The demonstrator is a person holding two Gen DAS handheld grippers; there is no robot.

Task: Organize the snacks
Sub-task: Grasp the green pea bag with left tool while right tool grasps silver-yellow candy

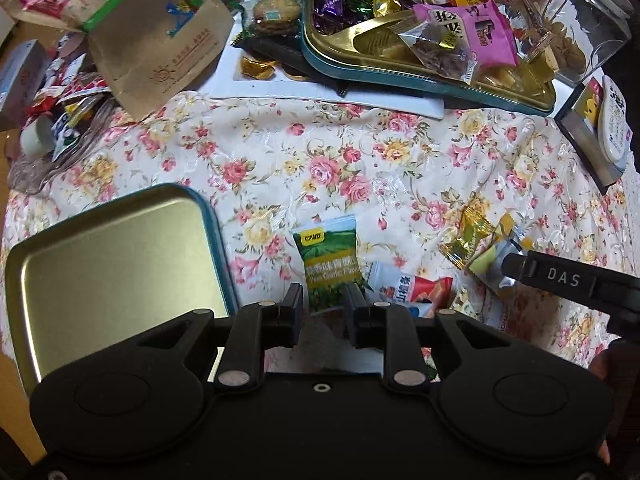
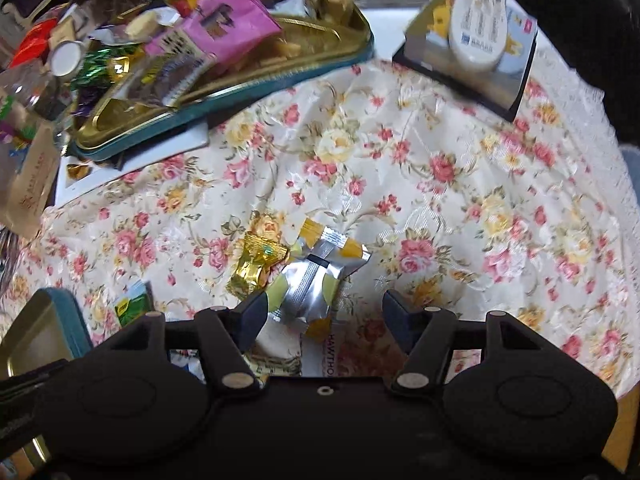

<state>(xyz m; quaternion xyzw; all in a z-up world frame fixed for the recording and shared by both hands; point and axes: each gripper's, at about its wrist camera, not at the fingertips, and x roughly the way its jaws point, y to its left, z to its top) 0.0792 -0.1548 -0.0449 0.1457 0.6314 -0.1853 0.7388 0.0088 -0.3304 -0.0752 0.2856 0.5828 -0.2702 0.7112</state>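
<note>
Left tongs (image 1: 323,300) pinch the green packet (image 1: 330,264) beside the empty tin (image 1: 120,248). Right tongs (image 2: 324,314) hang unclenched over the silver packet (image 2: 316,284) on the surface; gold candy (image 2: 256,264) touching it might get grabbed too.

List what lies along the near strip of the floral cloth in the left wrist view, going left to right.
Empty gold metal tin lid with teal rim → green pea snack packet → red-and-white hawthorn packet → gold foil-wrapped candy → silver-and-yellow foil packet → right claw's black finger.
</note>
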